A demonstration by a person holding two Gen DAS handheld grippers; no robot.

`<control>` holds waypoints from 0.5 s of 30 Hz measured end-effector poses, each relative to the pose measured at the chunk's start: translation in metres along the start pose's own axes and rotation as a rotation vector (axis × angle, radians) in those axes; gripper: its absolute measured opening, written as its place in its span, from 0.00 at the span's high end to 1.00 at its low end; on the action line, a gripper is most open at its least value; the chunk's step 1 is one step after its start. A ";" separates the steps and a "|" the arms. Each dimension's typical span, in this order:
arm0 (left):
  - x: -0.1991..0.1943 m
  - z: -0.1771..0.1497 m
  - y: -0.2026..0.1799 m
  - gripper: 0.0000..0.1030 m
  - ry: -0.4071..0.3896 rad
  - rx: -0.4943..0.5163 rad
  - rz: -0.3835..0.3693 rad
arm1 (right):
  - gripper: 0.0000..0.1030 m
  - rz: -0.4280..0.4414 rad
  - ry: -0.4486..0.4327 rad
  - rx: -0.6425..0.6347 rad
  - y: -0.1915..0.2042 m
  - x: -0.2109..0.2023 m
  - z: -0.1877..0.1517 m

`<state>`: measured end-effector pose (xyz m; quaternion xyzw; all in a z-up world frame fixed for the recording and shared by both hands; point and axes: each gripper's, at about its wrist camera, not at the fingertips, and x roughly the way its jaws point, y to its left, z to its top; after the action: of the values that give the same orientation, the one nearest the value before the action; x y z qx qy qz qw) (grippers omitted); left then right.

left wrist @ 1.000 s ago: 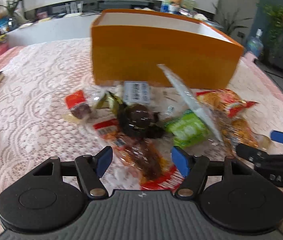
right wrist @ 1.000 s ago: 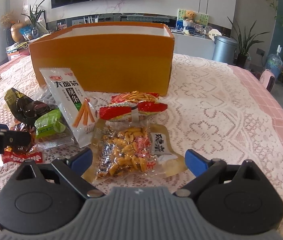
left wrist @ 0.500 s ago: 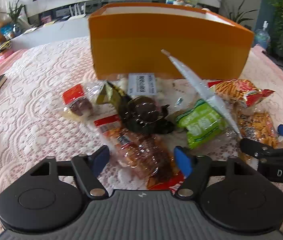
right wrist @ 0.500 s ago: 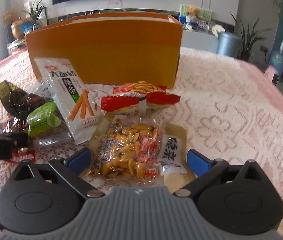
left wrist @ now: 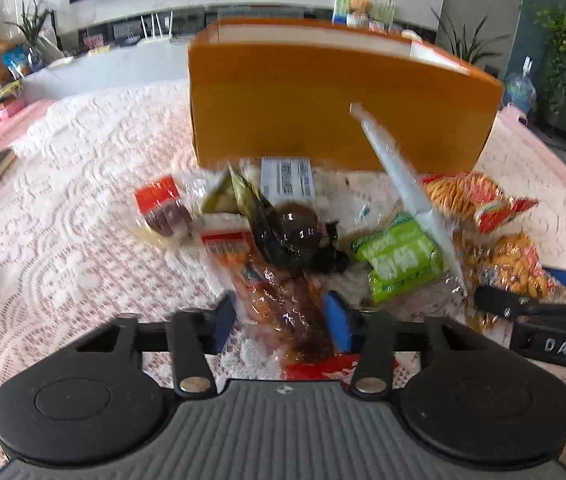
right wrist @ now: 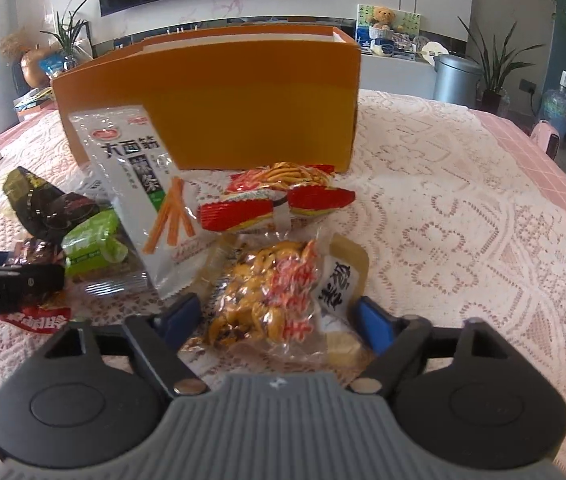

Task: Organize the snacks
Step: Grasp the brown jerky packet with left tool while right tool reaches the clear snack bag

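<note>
Lace tablecloth (right wrist: 463,216), pale pink, covers the table; sideboard, wall screen and potted plants stand behind.

Container: orange box (right wrist: 243,120), open-topped, upright toward the far edge of the cloth. Its inside is hidden from both views, so whether anything is in it cannot be told.

Snacks, all lying loose on the cloth in front of the box:
- white packet with orange sticks (right wrist: 139,196), propped up on the pile
- red noodle-snack packet (right wrist: 279,200), close to the box's front wall
- clear bag of orange-yellow snacks (right wrist: 279,292)
- green packet (left wrist: 399,256)
- dark wrapped item (left wrist: 295,232)
- clear red-ended pouch of brown pieces (left wrist: 283,304)
- small red-topped packet (left wrist: 161,210), at the left of the pile

Progress, as judged: sorting is at its very beginning; every visible snack is outside the box and remains to be put away.

Left gripper (left wrist: 283,322): jaws closing, partly apart, with the brown-piece pouch between them; firm contact by the pads cannot be confirmed through the blur.

Right gripper (right wrist: 279,322): jaws closing, fairly wide, straddling the near end of the orange-yellow snack bag; the pads do not appear to press it yet.
</note>
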<state>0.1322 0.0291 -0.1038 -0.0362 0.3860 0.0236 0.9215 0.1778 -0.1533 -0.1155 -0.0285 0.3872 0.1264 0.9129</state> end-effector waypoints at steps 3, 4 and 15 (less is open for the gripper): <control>-0.008 0.000 0.001 0.57 0.013 0.003 -0.005 | 0.32 -0.012 -0.006 0.000 0.003 -0.005 -0.003; -0.009 -0.001 0.001 0.58 0.019 -0.002 -0.007 | 0.33 -0.016 -0.008 -0.004 0.004 -0.007 -0.004; -0.033 0.004 0.016 0.81 0.045 -0.032 -0.106 | 0.39 -0.013 -0.029 -0.037 0.011 -0.033 -0.007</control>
<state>0.1110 0.0451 -0.0780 -0.0717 0.4036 -0.0200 0.9119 0.1481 -0.1505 -0.0969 -0.0461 0.3713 0.1281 0.9185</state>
